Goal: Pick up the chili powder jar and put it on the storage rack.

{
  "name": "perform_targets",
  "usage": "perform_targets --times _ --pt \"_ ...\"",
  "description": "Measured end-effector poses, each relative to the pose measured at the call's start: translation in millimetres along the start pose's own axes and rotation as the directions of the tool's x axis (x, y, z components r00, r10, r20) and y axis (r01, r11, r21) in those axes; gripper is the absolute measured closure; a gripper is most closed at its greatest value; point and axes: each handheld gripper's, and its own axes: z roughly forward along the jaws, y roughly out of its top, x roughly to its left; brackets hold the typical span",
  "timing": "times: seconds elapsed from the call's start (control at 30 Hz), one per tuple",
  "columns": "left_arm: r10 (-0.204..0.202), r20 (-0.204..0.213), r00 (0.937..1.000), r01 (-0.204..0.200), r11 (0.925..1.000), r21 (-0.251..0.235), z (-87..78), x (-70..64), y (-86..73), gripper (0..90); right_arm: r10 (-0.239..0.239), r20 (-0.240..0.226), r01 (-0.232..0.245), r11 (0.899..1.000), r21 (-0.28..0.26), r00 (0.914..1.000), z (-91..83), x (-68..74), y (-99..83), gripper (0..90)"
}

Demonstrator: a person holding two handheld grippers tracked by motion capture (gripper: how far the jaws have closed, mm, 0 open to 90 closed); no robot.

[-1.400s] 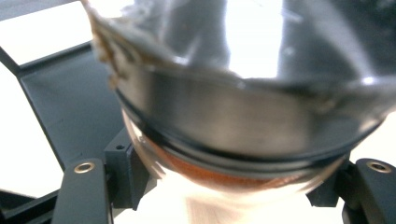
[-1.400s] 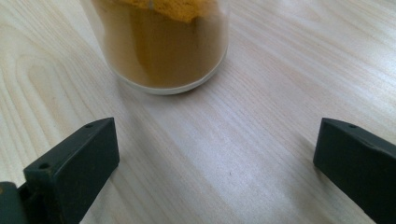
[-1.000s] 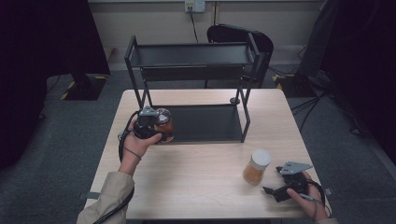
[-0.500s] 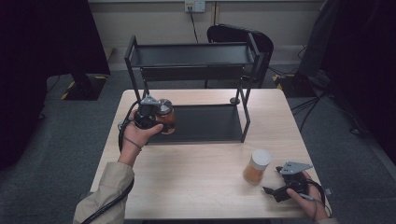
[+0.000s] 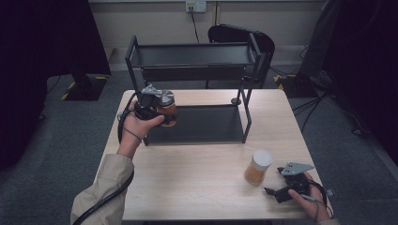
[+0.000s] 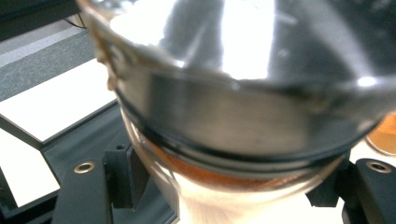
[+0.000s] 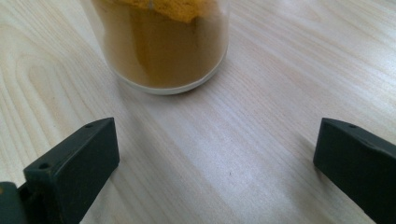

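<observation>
Left claw (image 5: 162, 112): pinching a glass jar (image 5: 167, 108) with a silver lid and reddish-brown contents, held clear of the table (image 5: 197, 173) at the left end of the black two-tier rack (image 5: 197, 70), over its lower shelf. In the left gripper view the jar sits between both jaws. Right claw (image 5: 277, 191): spread wide, resting on the table near the front right corner. A second jar (image 5: 257, 167) of orange-brown powder stands upright just ahead of it, apart from both jaws.
</observation>
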Motion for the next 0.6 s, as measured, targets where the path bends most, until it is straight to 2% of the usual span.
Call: perform_targets --times 0.23,0.33,0.6 --pt "0.015 0.001 0.9999 -0.015 0.9999 0.004 -5.1 -1.6 13.1 30.0 0.000 0.000 0.000 1.000 0.000 1.0000 0.0 0.0 0.0 0.0" --pt "0.001 0.016 0.9999 0.000 0.9999 -0.015 -8.1 0.8 18.3 30.0 0.000 0.000 0.000 1.000 0.000 1.0000 0.0 0.0 0.0 0.0" --pt "0.000 0.008 1.0000 0.000 0.9998 -0.019 -12.7 2.0 31.0 30.0 0.000 0.000 0.000 1.000 0.000 1.0000 0.0 0.0 0.0 0.0"
